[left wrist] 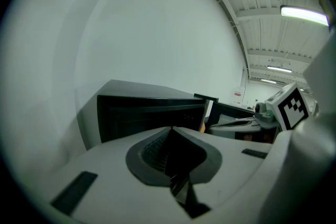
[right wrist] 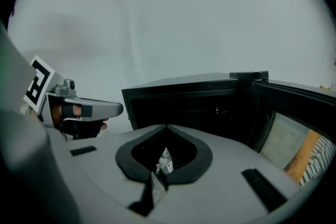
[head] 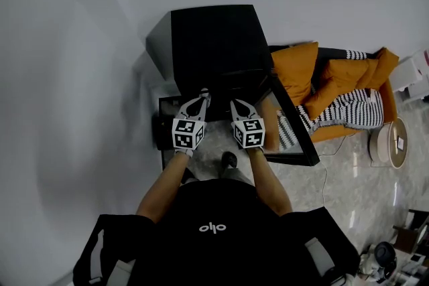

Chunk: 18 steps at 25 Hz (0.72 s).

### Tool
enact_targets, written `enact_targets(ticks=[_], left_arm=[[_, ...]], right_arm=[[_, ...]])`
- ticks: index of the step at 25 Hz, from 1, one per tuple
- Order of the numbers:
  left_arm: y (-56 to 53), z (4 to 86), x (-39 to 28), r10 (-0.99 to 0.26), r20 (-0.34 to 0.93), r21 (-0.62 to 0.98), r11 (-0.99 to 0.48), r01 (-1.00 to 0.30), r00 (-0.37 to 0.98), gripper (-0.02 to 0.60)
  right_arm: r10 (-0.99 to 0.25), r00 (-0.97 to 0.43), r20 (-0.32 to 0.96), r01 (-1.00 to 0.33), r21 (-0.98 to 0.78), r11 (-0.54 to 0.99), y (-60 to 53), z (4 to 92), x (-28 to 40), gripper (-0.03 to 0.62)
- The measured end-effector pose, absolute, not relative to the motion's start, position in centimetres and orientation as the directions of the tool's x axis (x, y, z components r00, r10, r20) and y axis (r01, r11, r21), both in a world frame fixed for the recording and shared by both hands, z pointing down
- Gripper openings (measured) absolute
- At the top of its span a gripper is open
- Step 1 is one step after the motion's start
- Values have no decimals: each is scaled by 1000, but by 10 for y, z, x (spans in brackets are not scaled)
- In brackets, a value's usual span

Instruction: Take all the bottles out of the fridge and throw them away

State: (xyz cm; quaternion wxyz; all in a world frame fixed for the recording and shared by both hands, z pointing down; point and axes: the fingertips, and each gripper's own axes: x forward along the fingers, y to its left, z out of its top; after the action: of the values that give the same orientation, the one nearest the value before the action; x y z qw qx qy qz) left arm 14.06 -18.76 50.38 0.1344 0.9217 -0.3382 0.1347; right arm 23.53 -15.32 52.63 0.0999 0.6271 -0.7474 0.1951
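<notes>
Black fridge (head: pixel 213 40) stands against the white wall (head: pixel 67 43), its door (head: pixel 293 124) swung open on the right side. Both grippers hang side by side at the open front. Left gripper (head: pixel 204 97) has its jaws fully together, nothing in them. Right gripper (head: pixel 234 103) is the same, tips touching. A small labelled bottle (right wrist: pixel 165 160) shows through the gap behind the right tips, low down; which shelf is unclear.

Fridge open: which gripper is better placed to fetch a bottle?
Probably the right gripper: a bottle shows straight beyond its shut jaws. The left gripper sees only the dark fridge.
</notes>
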Motion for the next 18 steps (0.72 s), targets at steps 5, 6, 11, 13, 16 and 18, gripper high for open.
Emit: enact_targets(ticks=[5,6,11,13,16,18], left_arm=[[-182,516,136,-596,356,168,-716,-677,719,6],[-181,518,134,-600,360,170,-710,-683,714,6],[-178,530,124,-622,381,172,-680,-713,684,6],[-180,536,120,-629,386,174,-669,-723,675,7],[-183,552,115,-641,392,181,-650,-738,660,6],[-186,569,112,-650,388,180,-642,-746,653,6]], right_arm=[[-878,-245,411,-966,-177,187,-154,541,228,9],[-872,-258,417,-963,-180,199,-154,546,226,9],[-826,-332,455,-943,-190,275,-157,574,212,12],[-807,-357,471,-934,-195,300,-161,585,207,12],[-780,-393,487,-920,-195,341,-169,608,200,20],[-769,-414,487,-910,-190,369,-176,626,195,50]])
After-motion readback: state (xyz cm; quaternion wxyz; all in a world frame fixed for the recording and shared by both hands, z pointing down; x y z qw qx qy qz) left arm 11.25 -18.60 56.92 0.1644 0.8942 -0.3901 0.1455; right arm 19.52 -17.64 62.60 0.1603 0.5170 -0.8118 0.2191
